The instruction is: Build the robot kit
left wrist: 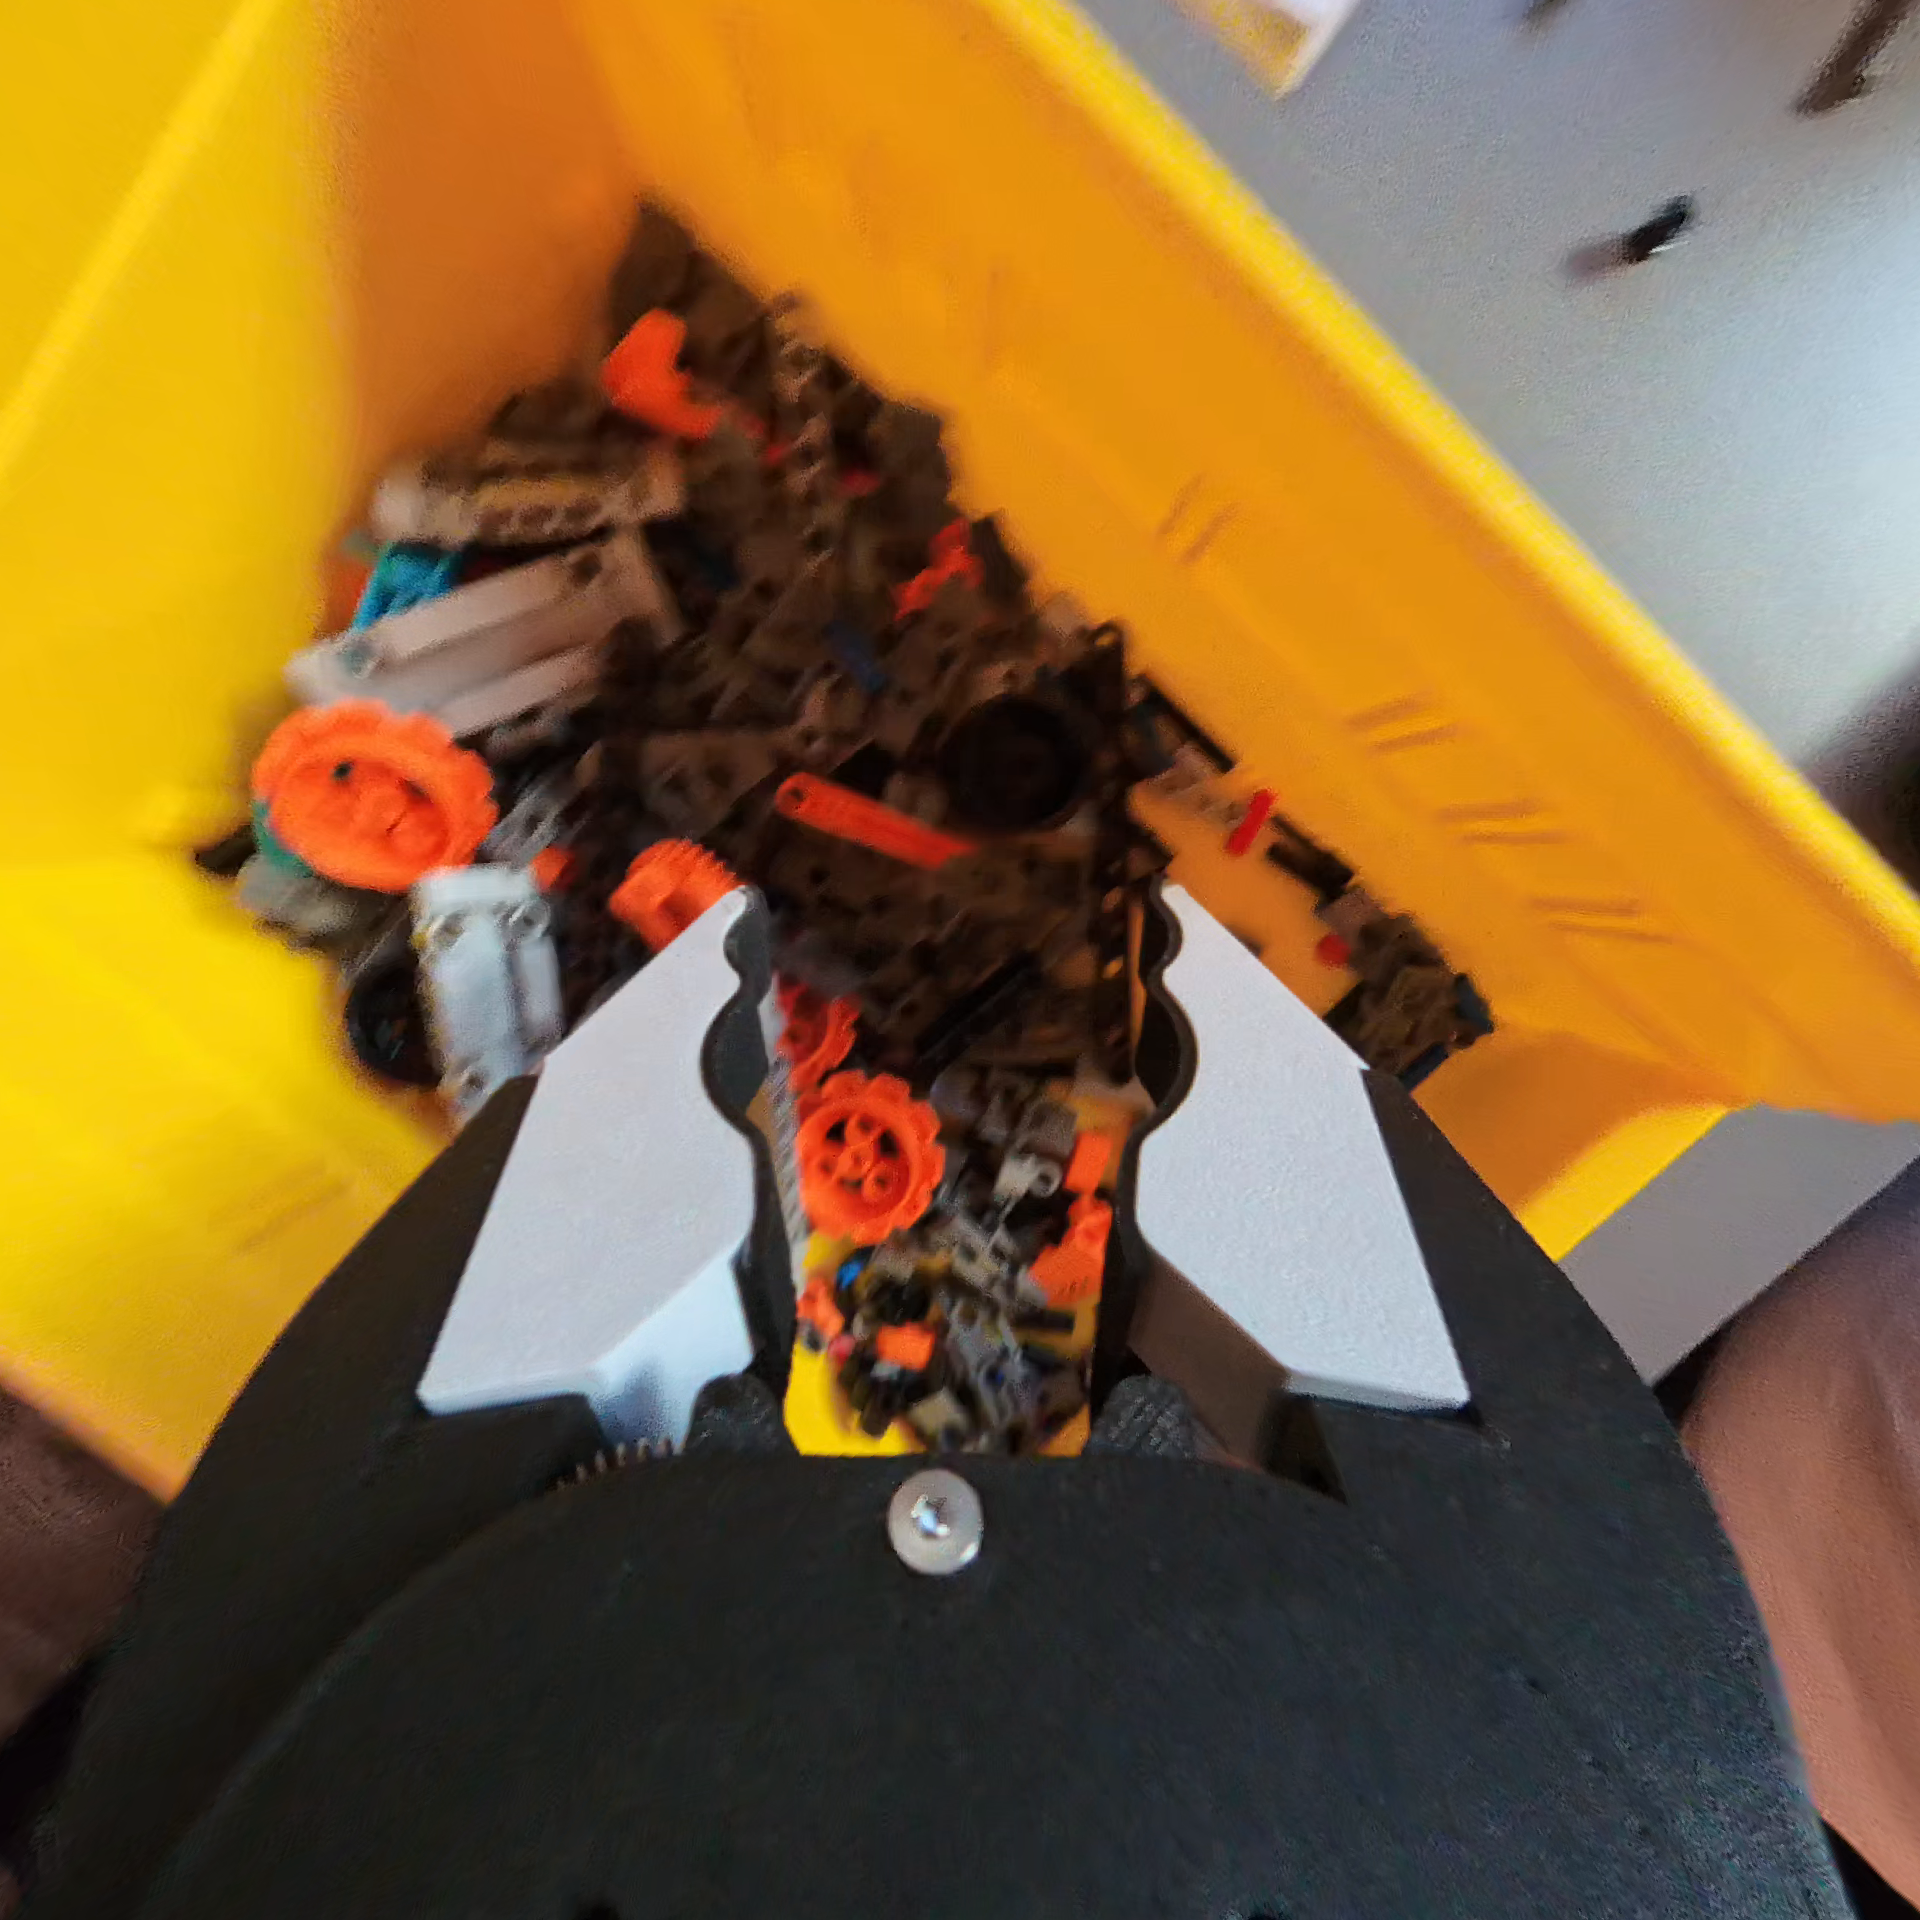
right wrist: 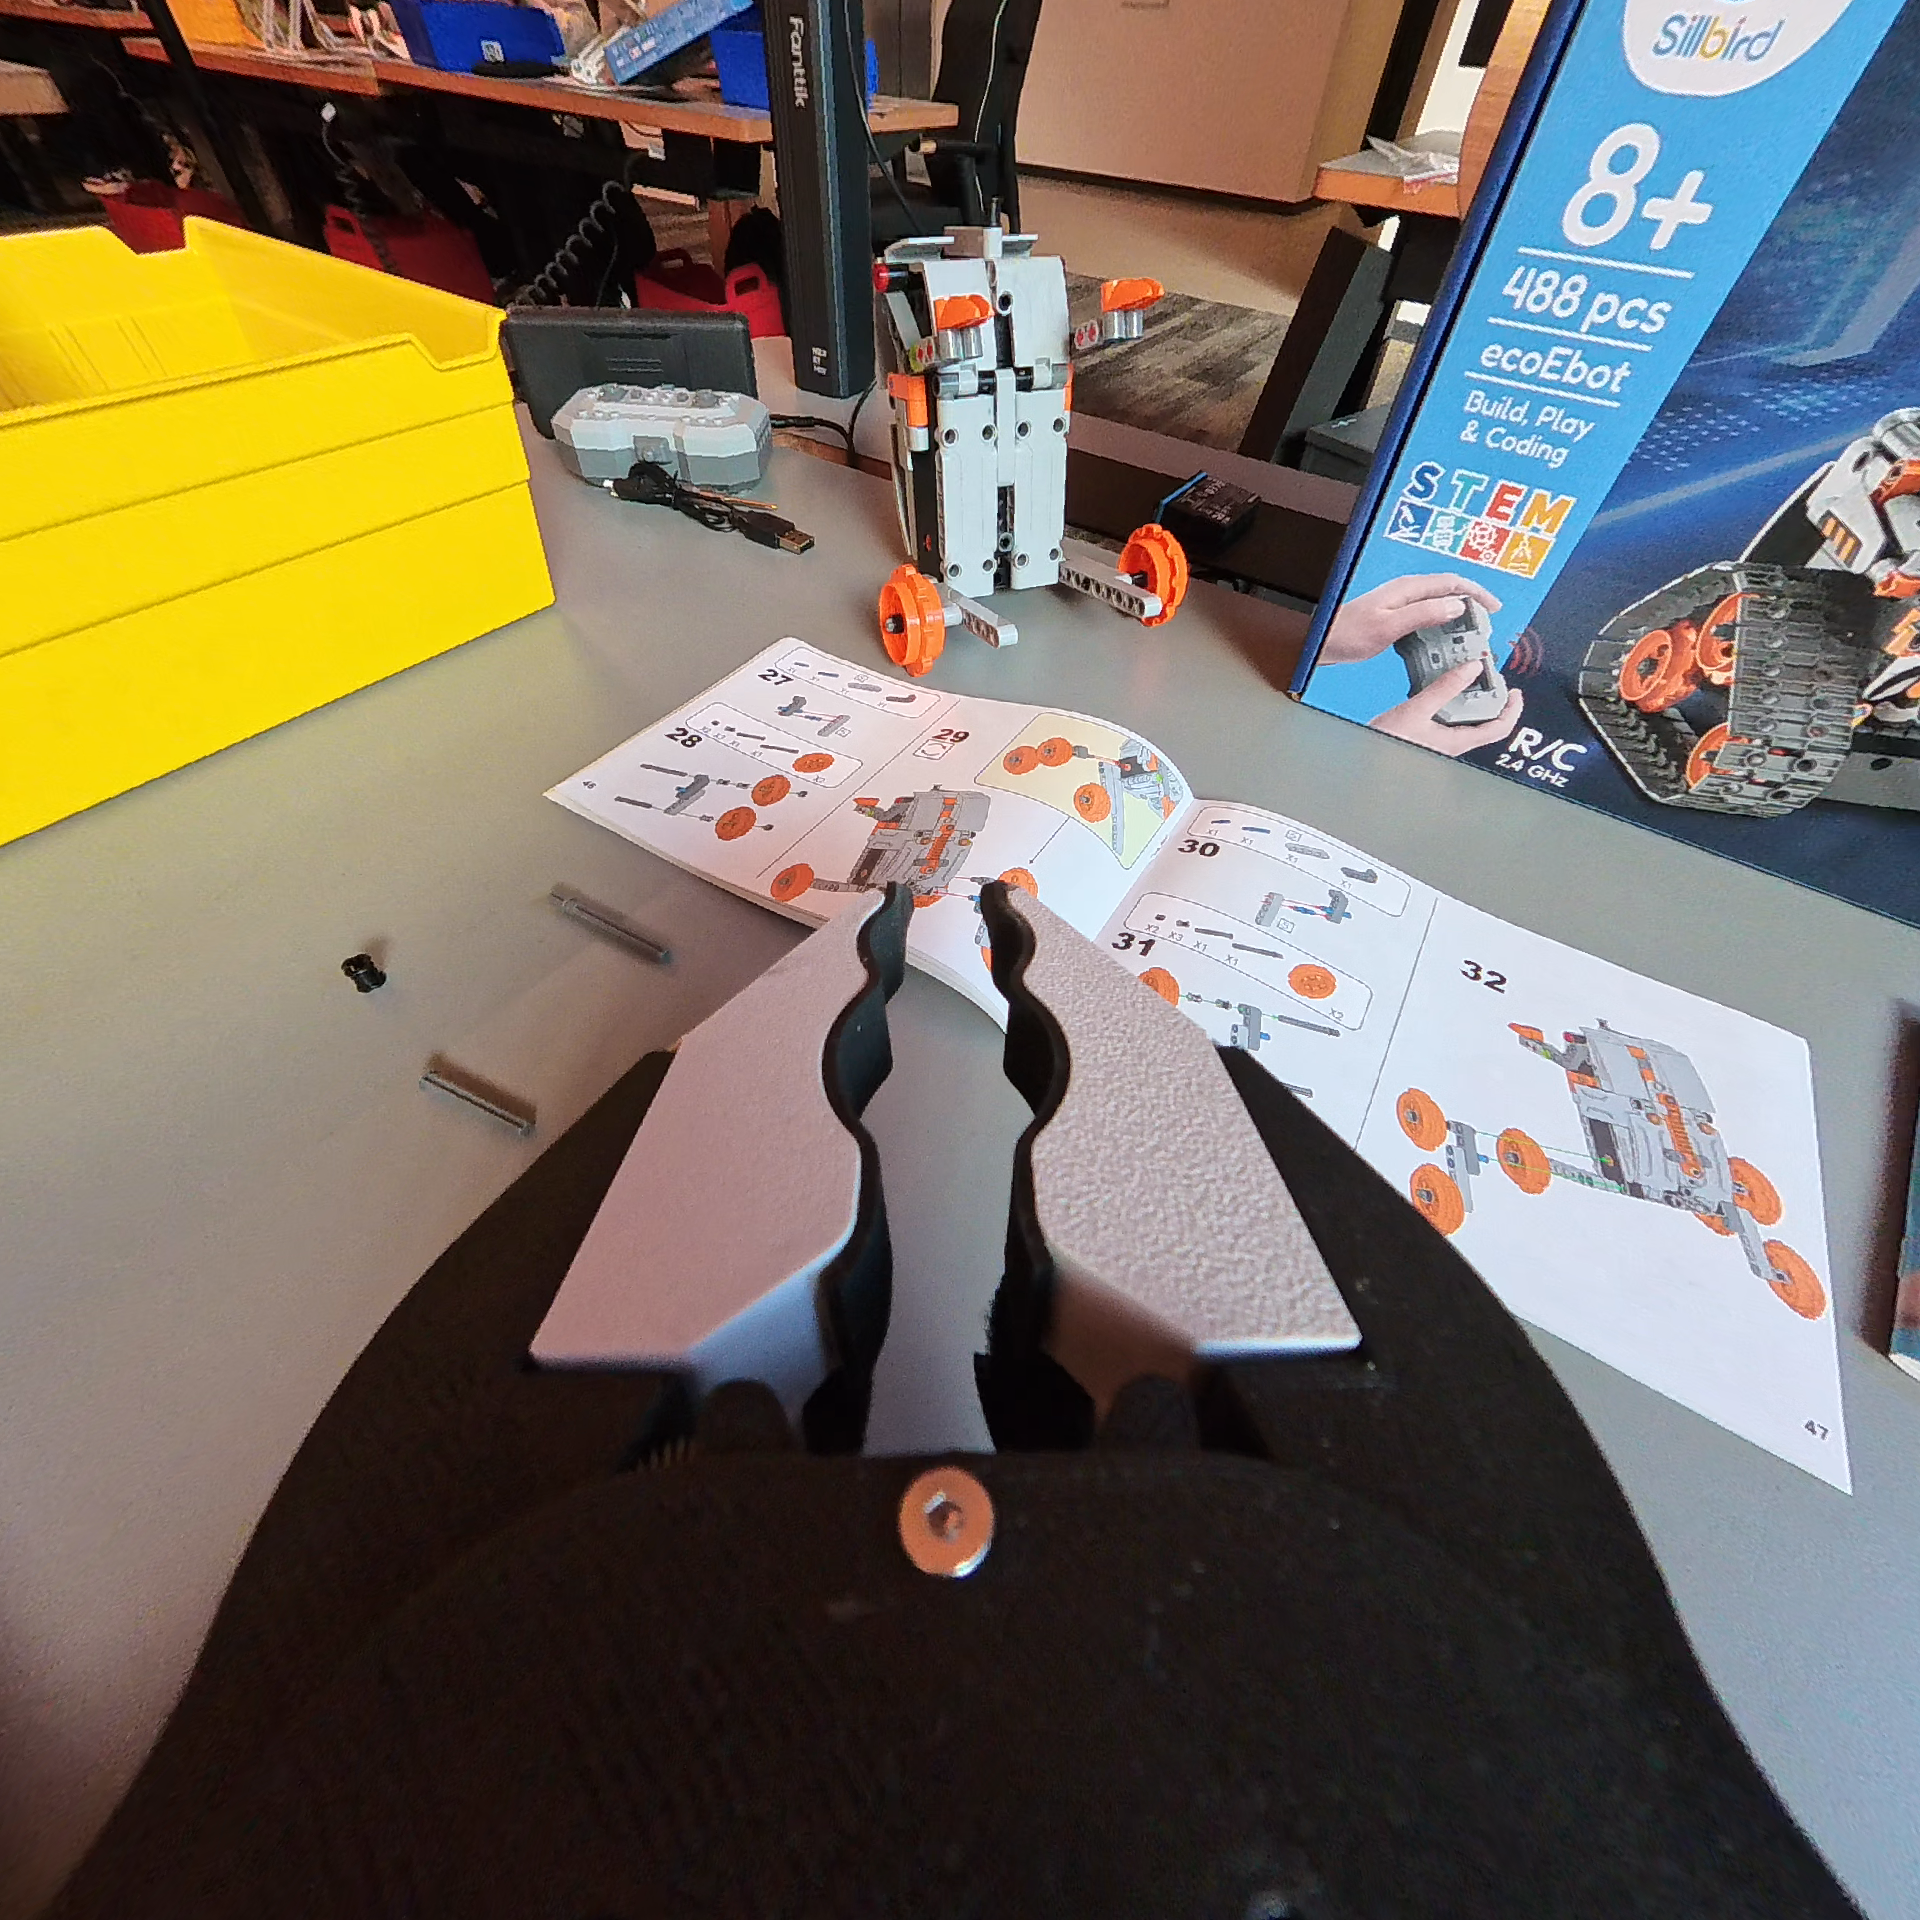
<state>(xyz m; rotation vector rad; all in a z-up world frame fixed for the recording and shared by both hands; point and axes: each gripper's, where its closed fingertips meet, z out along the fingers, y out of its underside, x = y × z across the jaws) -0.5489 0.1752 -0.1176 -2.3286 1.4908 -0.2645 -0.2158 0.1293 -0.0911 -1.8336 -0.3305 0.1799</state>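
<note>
The left hand-held gripper [left wrist: 951, 914] points down into the yellow bin [left wrist: 1195, 499], its two fingers spread well apart with nothing between them; the tips hang above the parts in that bin, touching none that can be made out; the view is blurred. The right hand-held gripper [right wrist: 943, 902] is tilted down toward the open booklet [right wrist: 1351, 935], its fingers drawn near one another with a narrow gap left at the tips and nothing held; the tips sit over the booklet's near edge.
</note>
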